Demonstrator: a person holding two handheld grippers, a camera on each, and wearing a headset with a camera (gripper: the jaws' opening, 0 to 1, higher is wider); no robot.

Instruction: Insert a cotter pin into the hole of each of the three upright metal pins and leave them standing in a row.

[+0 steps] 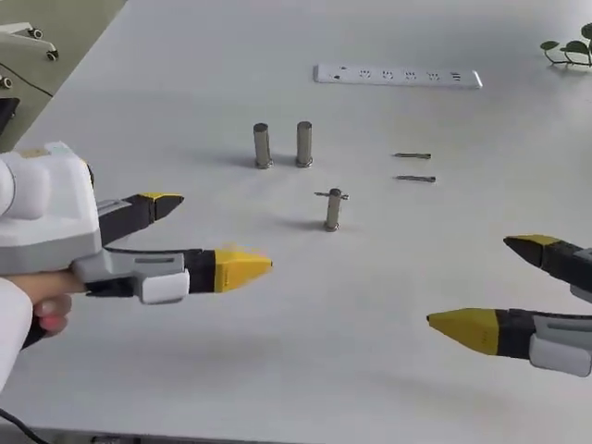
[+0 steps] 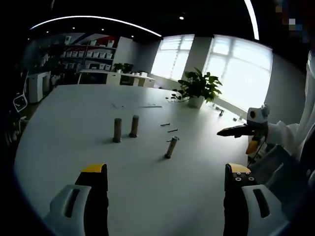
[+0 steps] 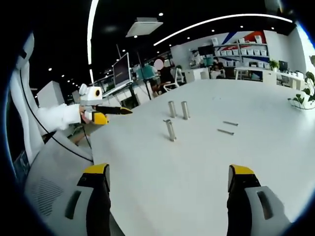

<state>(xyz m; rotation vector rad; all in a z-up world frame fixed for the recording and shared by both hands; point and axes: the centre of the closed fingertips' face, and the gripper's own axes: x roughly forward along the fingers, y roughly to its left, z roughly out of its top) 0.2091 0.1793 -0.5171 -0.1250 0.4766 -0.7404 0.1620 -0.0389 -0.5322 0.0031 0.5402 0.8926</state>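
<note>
Three upright metal pins stand on the white table. Two bare pins (image 1: 263, 146) (image 1: 303, 143) stand side by side at the back. A third pin (image 1: 333, 209) stands nearer, with a cotter pin (image 1: 330, 195) through its top hole. Two loose cotter pins (image 1: 412, 155) (image 1: 415, 178) lie to the right. My left gripper (image 1: 217, 233) hovers open at the left, short of the pins, nothing between its jaws. My right gripper (image 1: 472, 282) is open at the lower right, also holding nothing. In the left gripper view the pins (image 2: 117, 130) (image 2: 134, 126) (image 2: 171, 147) stand ahead; in the right gripper view they appear too (image 3: 171, 130).
A white power strip (image 1: 398, 76) lies at the back of the table. A potted plant (image 1: 573, 48) sits at the far right edge. The table's left edge (image 1: 55, 102) runs diagonally past a chair base. Shelves and desks stand far behind.
</note>
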